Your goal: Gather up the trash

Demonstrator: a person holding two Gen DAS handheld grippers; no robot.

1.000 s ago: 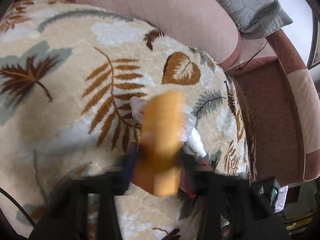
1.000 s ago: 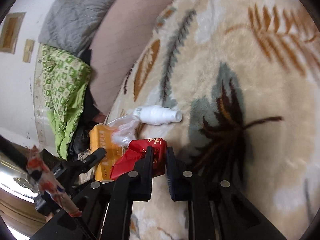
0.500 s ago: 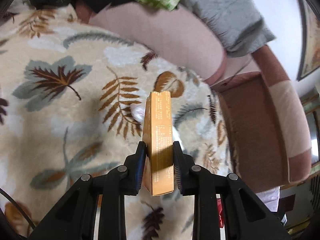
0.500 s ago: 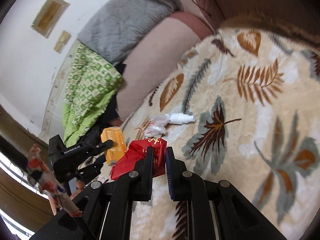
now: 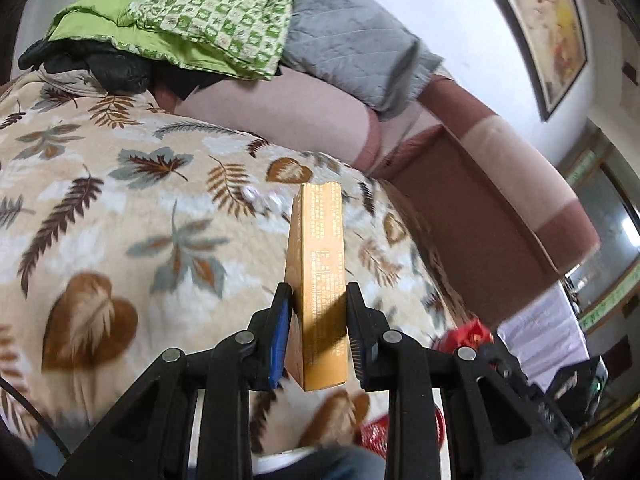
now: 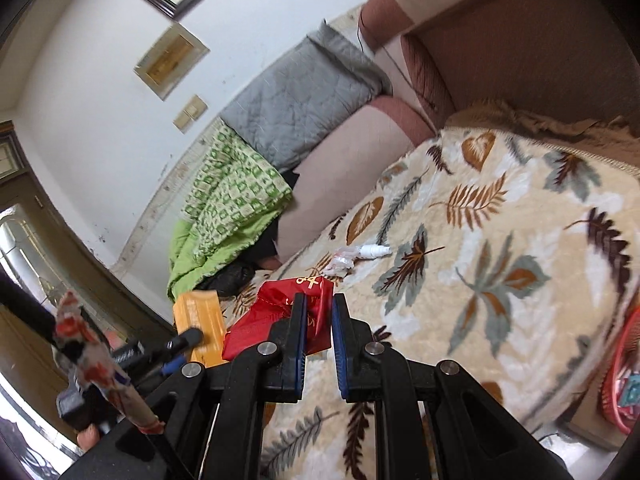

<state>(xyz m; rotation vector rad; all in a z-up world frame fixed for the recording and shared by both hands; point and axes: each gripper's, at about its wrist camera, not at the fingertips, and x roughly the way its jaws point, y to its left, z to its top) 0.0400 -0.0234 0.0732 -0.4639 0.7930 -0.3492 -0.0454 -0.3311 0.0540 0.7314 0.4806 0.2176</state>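
My left gripper [image 5: 319,305] is shut on a tall orange box [image 5: 320,272], held upright above the leaf-patterned blanket [image 5: 120,216]. The same orange box [image 6: 200,324] shows at the left of the right wrist view. My right gripper [image 6: 319,312] is shut on a crumpled red wrapper [image 6: 280,312], lifted off the blanket [image 6: 500,240]. A small white bottle [image 6: 374,251] and a clear crumpled wrapper [image 6: 340,262] lie on the blanket near the sofa back. In the left wrist view that clear wrapper [image 5: 260,196] is a blur just beyond the box.
A red basket [image 6: 624,376] sits at the blanket's right edge; the same red basket [image 5: 376,434] appears low down. A green quilt [image 6: 224,208] and grey cushion [image 6: 304,100] are piled against the wall. The brown sofa arm [image 5: 480,216] borders the blanket.
Both grippers have risen and pulled back from the blanket with the orange box and red wrapper in them. The bottle and clear wrapper stay behind, now smaller and farther off.
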